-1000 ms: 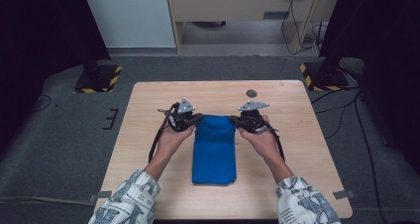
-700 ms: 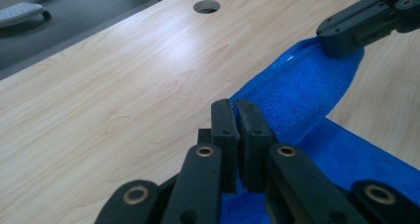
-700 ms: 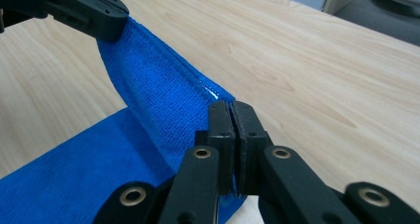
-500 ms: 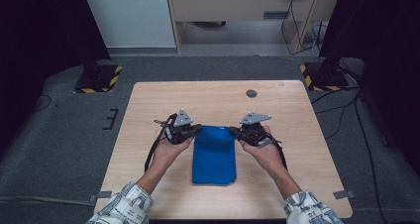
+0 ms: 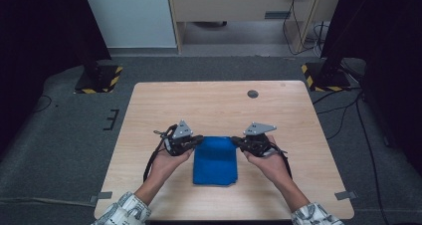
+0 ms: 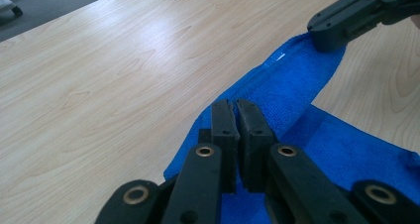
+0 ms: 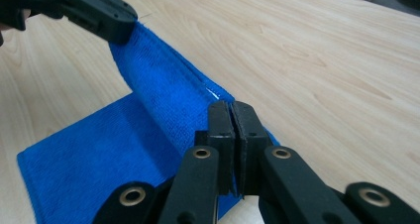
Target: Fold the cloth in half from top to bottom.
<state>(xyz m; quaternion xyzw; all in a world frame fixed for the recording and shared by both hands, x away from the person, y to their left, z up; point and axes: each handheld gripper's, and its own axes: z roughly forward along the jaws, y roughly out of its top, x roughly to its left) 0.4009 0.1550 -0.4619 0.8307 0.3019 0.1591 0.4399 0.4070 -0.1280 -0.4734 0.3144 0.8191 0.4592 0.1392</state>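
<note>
**High view: both grippers clamped on a blue cloth**

A bright blue terry cloth [image 5: 215, 160], folded into a rectangle, lies on the near middle of the pale wooden table [image 5: 209, 105]. Its far edge is lifted off the wood; the rest lies flat. The left gripper [image 5: 198, 141] has its jaws closed tight on the far left corner, and the right gripper [image 5: 235, 141] is closed the same way on the far right corner. A hemmed seam runs taut between them.

A pale wooden table [image 5: 164, 105] — one folded blue towel [image 5: 215, 166] lying on it.
</note>
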